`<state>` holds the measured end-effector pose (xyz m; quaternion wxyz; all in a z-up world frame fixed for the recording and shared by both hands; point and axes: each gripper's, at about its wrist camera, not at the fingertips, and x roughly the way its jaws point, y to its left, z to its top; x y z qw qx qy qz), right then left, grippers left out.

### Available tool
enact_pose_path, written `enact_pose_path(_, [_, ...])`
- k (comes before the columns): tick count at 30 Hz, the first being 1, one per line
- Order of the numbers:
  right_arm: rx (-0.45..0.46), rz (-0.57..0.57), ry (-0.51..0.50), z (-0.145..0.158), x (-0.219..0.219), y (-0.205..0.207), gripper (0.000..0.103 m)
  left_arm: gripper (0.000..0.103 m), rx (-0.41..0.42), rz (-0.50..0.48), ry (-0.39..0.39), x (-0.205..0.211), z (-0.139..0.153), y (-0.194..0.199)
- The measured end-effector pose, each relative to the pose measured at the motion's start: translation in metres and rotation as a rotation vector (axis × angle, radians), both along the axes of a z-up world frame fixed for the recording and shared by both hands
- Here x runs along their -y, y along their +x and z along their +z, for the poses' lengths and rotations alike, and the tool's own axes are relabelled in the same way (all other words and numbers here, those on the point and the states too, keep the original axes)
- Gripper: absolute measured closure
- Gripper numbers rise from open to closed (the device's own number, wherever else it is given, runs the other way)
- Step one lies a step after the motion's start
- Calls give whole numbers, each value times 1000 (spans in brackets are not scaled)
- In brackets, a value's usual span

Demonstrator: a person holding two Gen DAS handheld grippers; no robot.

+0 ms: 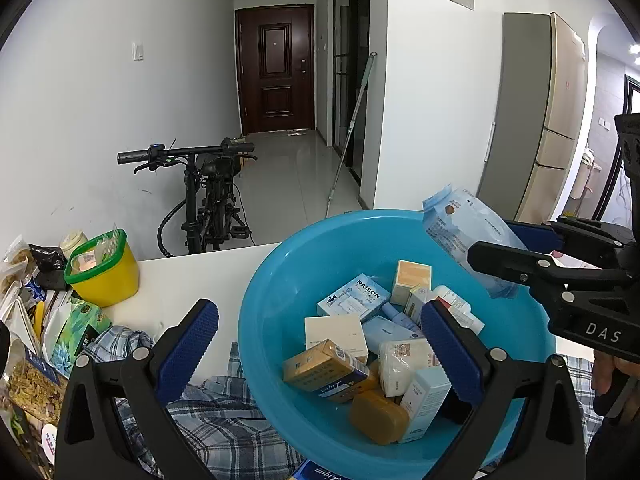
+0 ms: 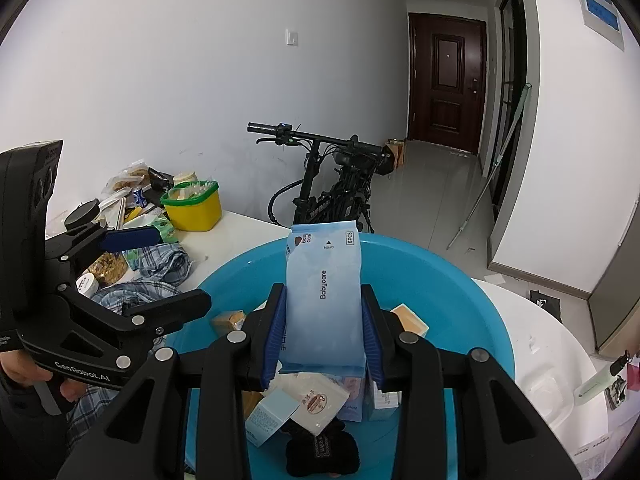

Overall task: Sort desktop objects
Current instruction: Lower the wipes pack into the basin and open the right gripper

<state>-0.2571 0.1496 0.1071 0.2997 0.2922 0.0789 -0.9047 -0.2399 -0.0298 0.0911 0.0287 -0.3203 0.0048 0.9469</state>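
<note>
The right gripper (image 2: 324,332) is closed on a pale blue wipes pack (image 2: 324,296), which is pinched between the blue fingers (image 2: 276,340) by its long sides and held over the basin (image 2: 472,304). In the left wrist view the pack (image 1: 464,236) is seen above the far right rim of the basin (image 1: 272,280). The left gripper (image 1: 320,344) is held wide and carries nothing; one finger is outside the near left rim of the basin and the other is over the heap inside it.

Hazards from this state:

- Slip. The pack is soft and is gripped low, so most of its length stands free beyond the fingers. It may sag or slide out before it is placed.
- Release point. If the pack is let go near the rim, it may tip over the edge onto the desk (image 1: 192,280) rather than into the basin.
- Overfill. The basin already holds many small boxes (image 1: 352,296) stacked loosely. A pack dropped onto them may dislodge one or come to rest on the heap.
- Collision. Both grippers are close together over the basin. Contact between them, or between the left finger and the rim, may shift the basin, which is partly resting on a plaid cloth (image 1: 216,412).
</note>
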Motion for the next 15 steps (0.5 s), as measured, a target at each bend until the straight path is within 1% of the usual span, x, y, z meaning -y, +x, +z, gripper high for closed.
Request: enact_pose_path(15, [6, 2, 1, 0, 2, 0, 68, 0, 2, 2, -2, -1, 1, 1])
